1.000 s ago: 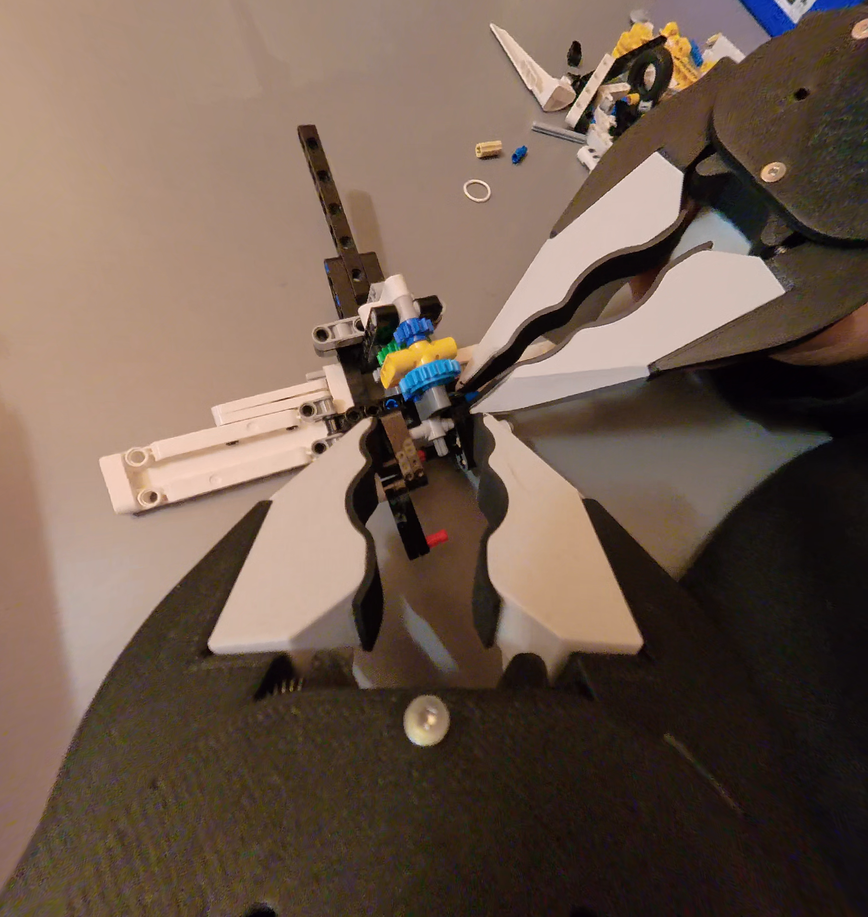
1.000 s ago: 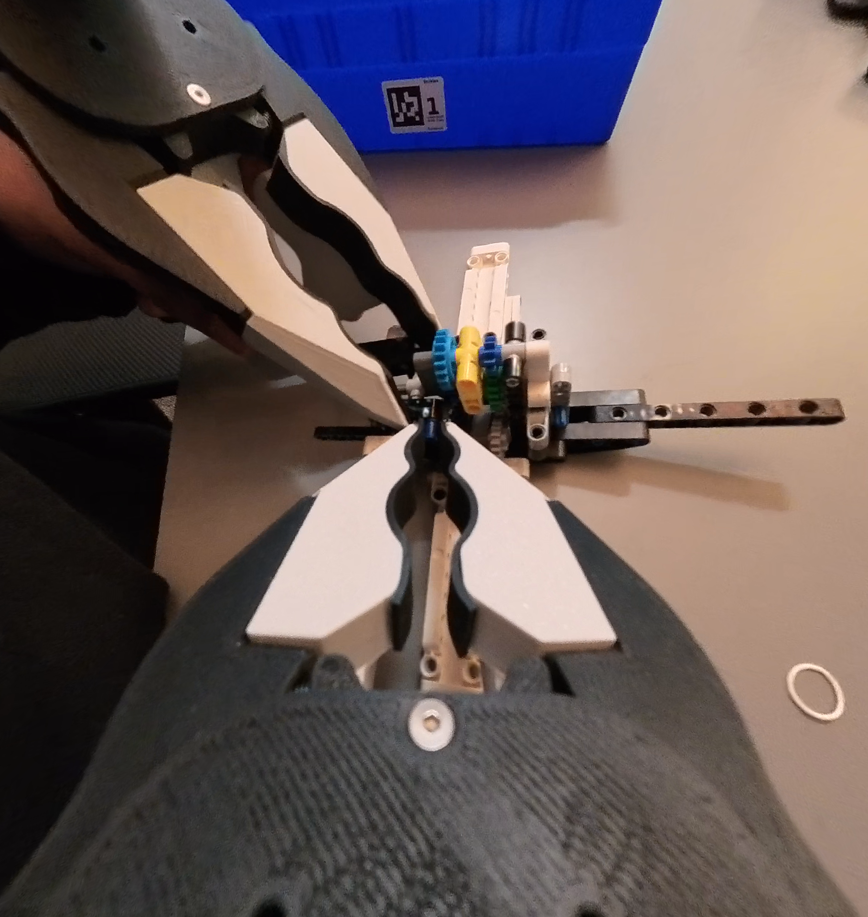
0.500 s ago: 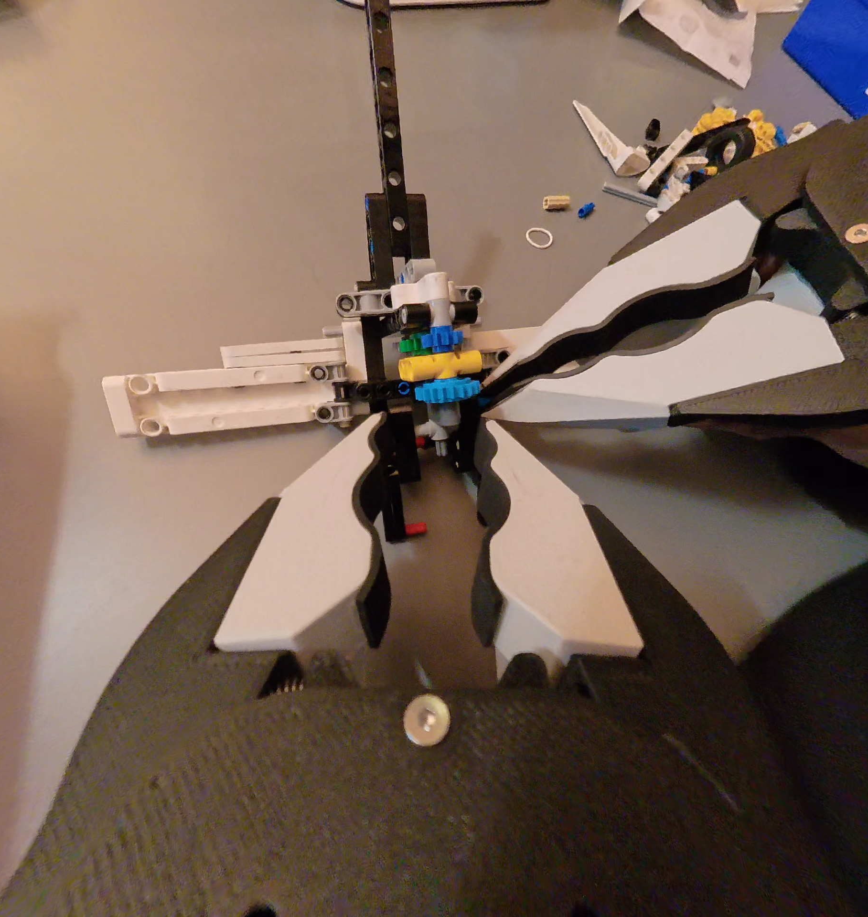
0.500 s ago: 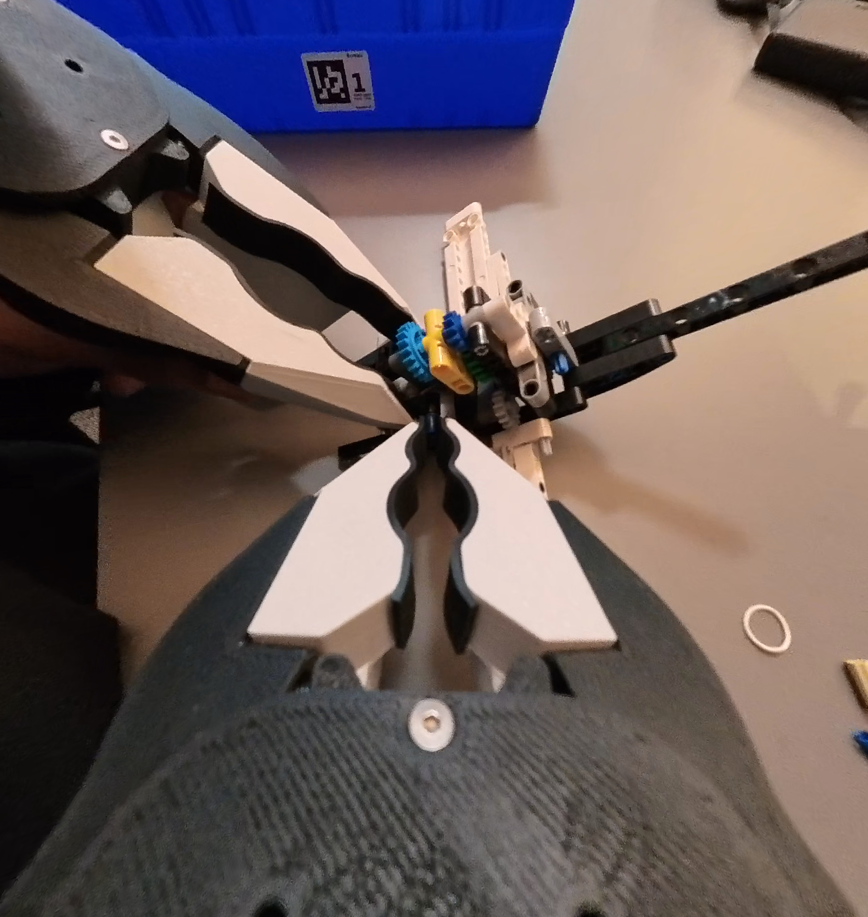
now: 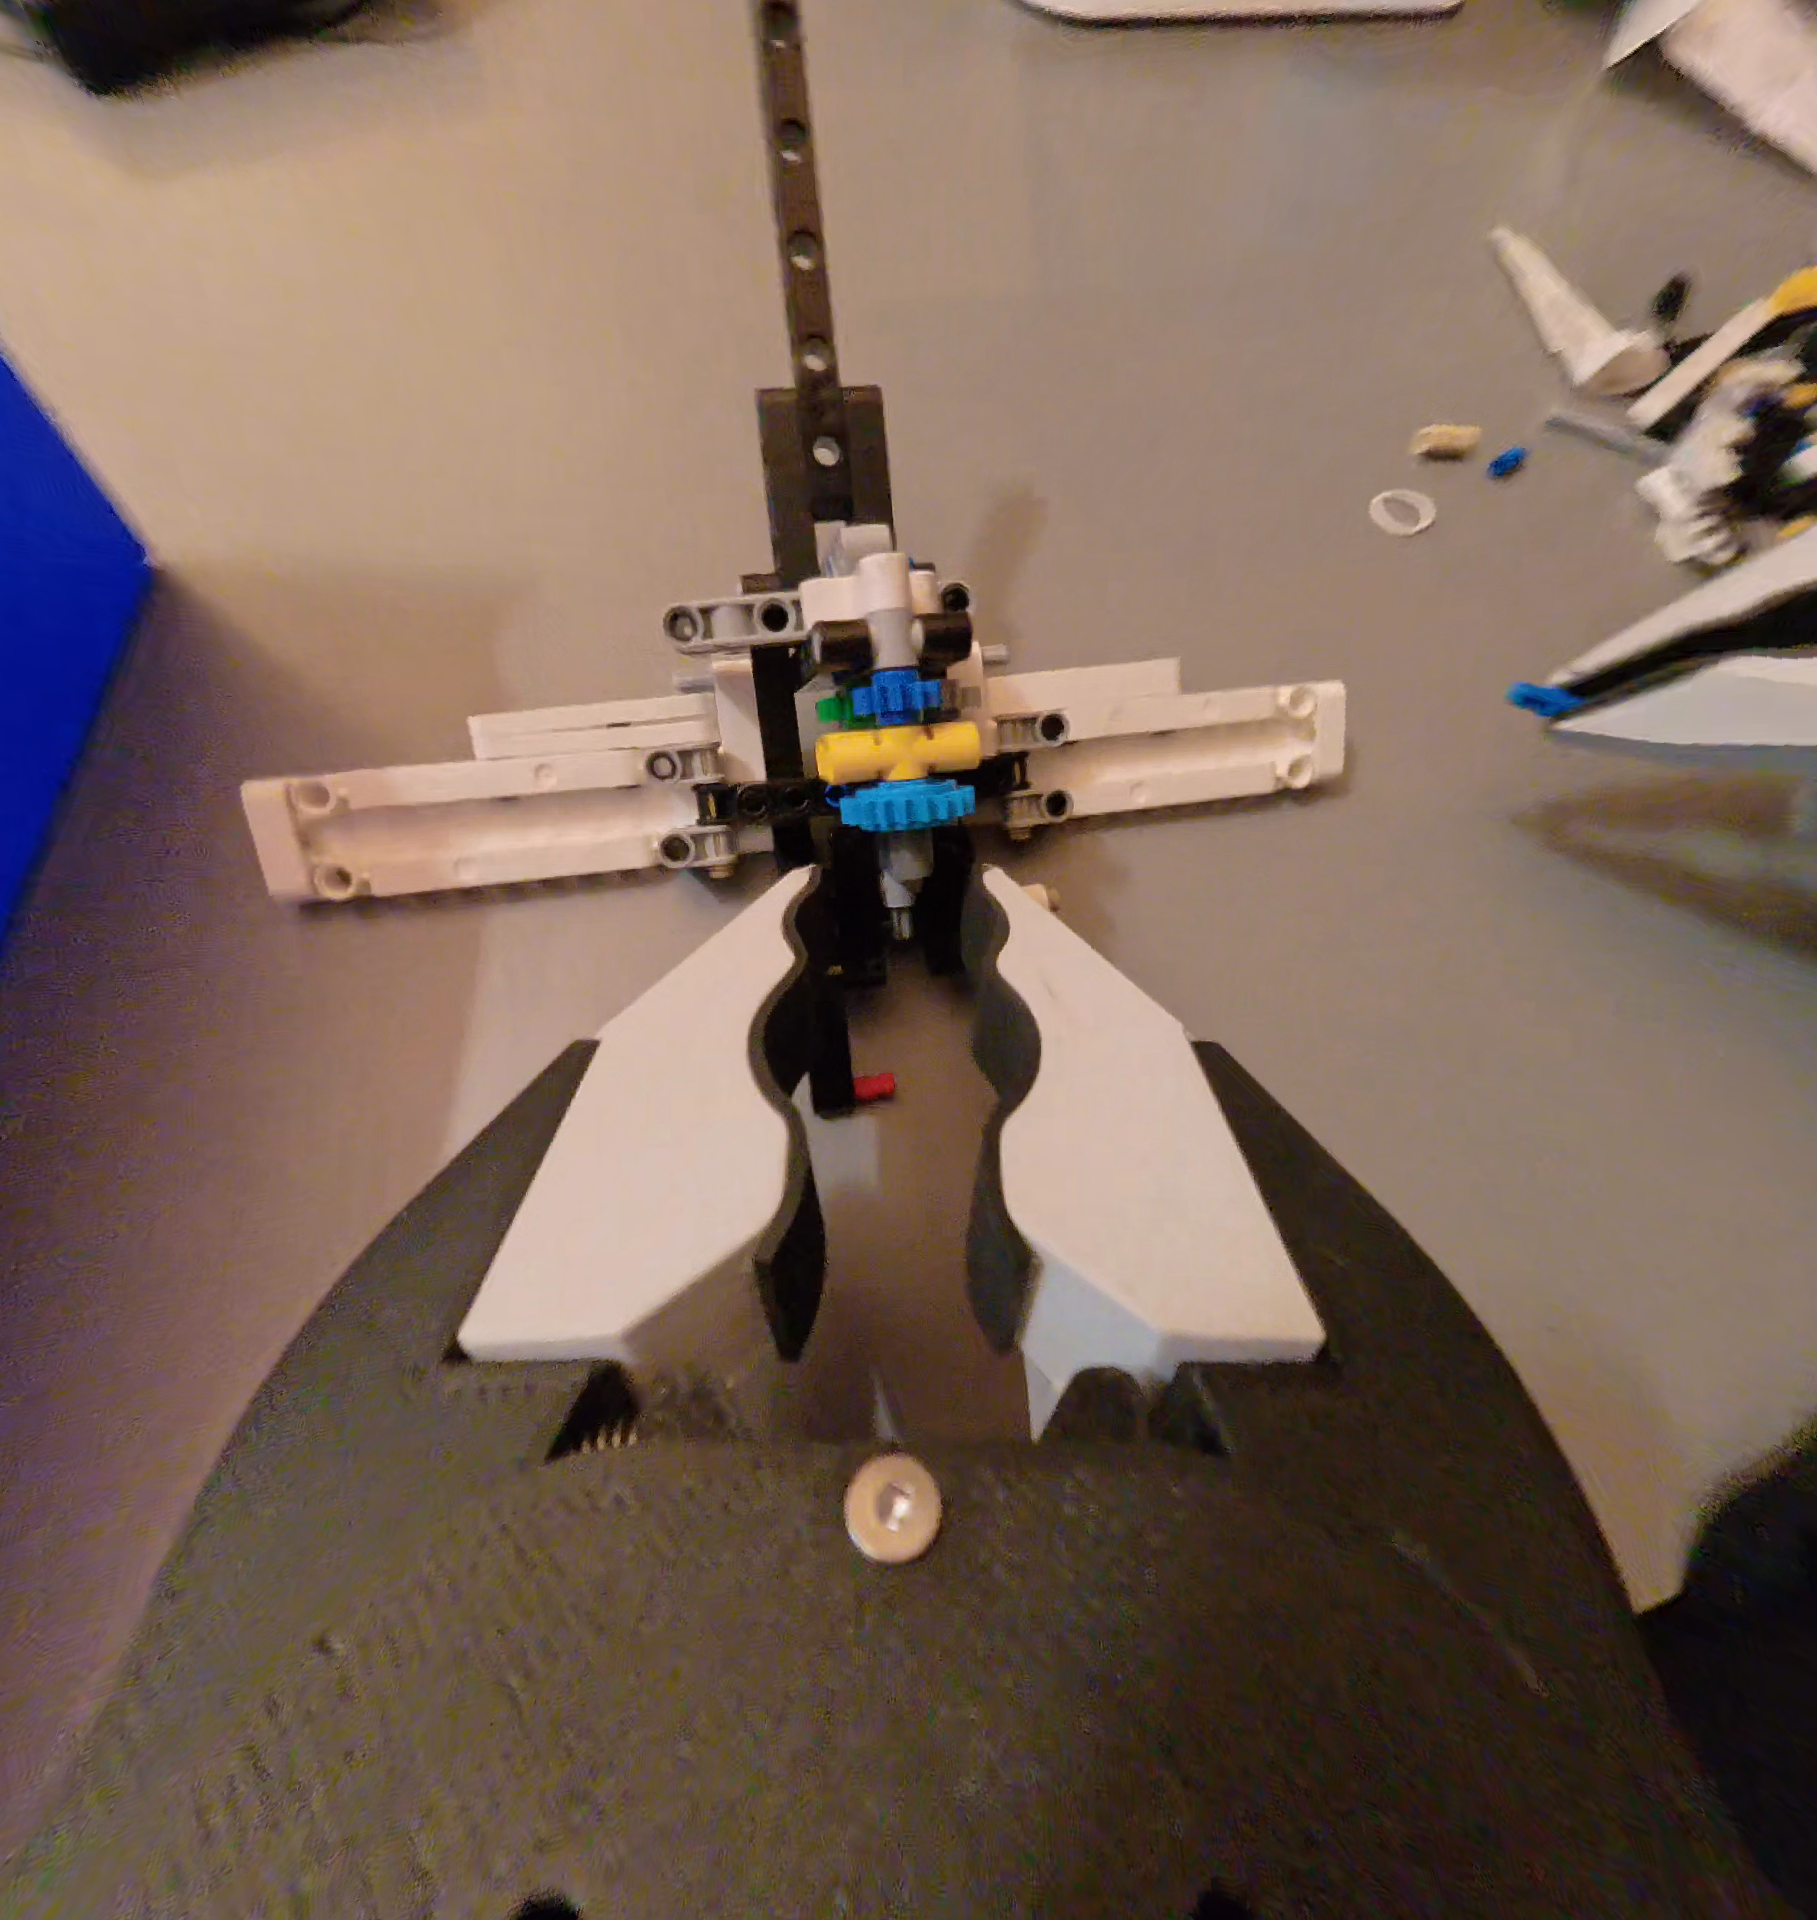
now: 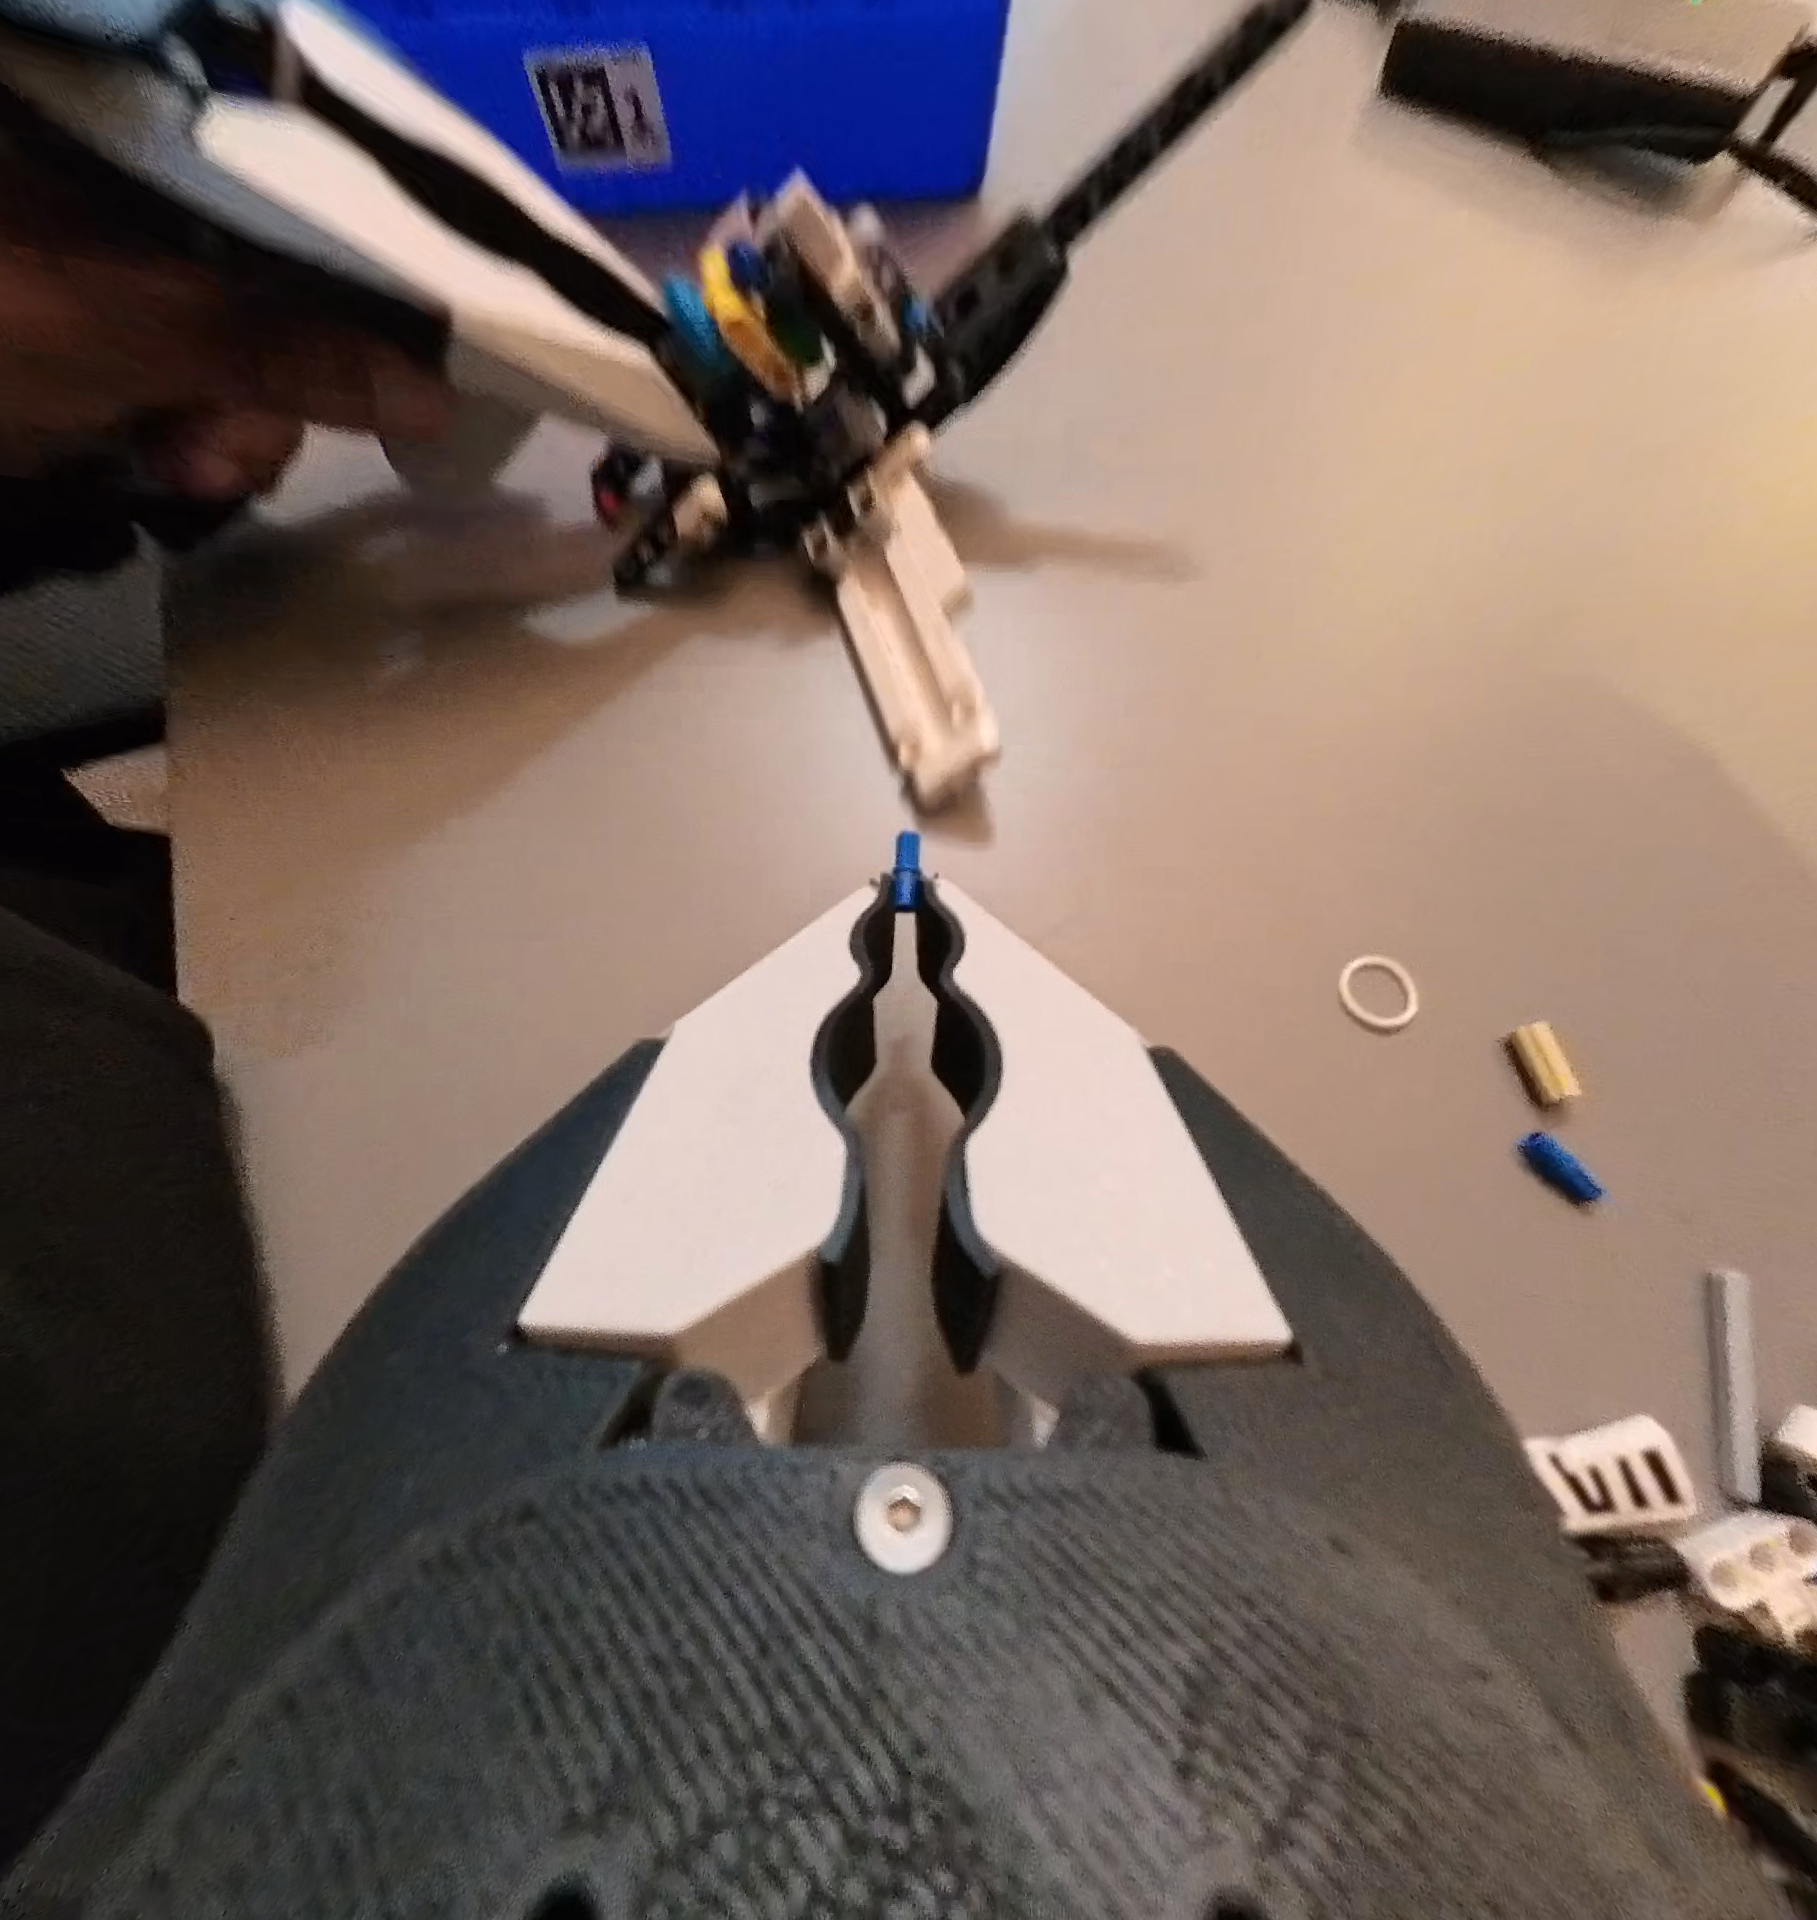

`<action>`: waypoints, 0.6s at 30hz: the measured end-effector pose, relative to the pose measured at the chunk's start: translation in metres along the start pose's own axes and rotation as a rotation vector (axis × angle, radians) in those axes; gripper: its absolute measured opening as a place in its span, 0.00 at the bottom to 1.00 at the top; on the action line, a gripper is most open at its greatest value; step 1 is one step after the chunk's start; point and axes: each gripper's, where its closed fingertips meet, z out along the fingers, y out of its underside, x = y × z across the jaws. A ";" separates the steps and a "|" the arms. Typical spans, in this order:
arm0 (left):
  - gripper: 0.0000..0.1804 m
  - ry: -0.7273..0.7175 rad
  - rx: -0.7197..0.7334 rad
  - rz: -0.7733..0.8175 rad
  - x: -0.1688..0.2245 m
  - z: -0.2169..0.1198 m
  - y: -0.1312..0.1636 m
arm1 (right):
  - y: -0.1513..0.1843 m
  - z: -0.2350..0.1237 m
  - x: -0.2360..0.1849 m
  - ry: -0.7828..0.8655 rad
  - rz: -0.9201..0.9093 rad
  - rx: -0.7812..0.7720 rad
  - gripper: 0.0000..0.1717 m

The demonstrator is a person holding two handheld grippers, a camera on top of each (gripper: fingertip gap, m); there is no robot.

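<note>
A brick model (image 5: 883, 748) with white wing panels, a long black beam, blue gears and a yellow connector lies on the grey table (image 5: 260, 364). My left gripper (image 5: 899, 894) is closed on the black frame at the model's near end, with both pads against the black beams. The model (image 6: 810, 364) and the left gripper's fingers (image 6: 571, 343) also show blurred in the right wrist view. My right gripper (image 6: 906, 904) is shut on a small blue pin (image 6: 906, 868) and stands well clear of the model. It also shows at the right edge of the left wrist view (image 5: 1553, 707).
A blue bin (image 6: 738, 94) stands behind the model. A white ring (image 6: 1379, 994), a tan piece (image 6: 1543, 1060), a loose blue pin (image 6: 1558, 1166) and a grey axle (image 6: 1730, 1382) lie to the right, beside a pile of parts (image 6: 1766, 1538). A person's hand (image 6: 156, 343) holds the left gripper. My hands' fingertips stand some 15 cm from each other. Between my right fingertips and the tan piece (image 6: 1543, 1060) there is roughly 15 cm. Look for it in the left wrist view (image 5: 1446, 441) too.
My right gripper has drawn back from the model with the blue pin in its tips. My left jaws have narrowed onto the model's black frame, and the model has turned.
</note>
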 end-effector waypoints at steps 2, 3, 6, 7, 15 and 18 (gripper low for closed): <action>0.13 0.036 0.005 0.004 0.009 0.004 -0.002 | -0.005 -0.001 0.010 0.006 0.051 0.026 0.02; 0.13 0.037 0.005 0.018 0.011 0.004 -0.003 | -0.002 -0.002 0.020 0.029 0.074 0.018 0.02; 0.13 0.067 0.003 0.023 0.016 0.004 -0.006 | 0.014 -0.019 0.058 0.159 0.106 -0.023 0.01; 0.13 0.080 0.007 0.019 0.019 0.004 -0.007 | 0.022 -0.027 0.070 0.204 0.115 -0.043 0.02; 0.20 0.171 0.057 0.003 0.038 0.004 -0.018 | 0.047 -0.054 0.106 0.375 0.195 -0.113 0.24; 0.22 0.216 0.078 -0.036 0.039 -0.005 -0.024 | 0.018 -0.046 0.088 0.328 0.118 -0.016 0.25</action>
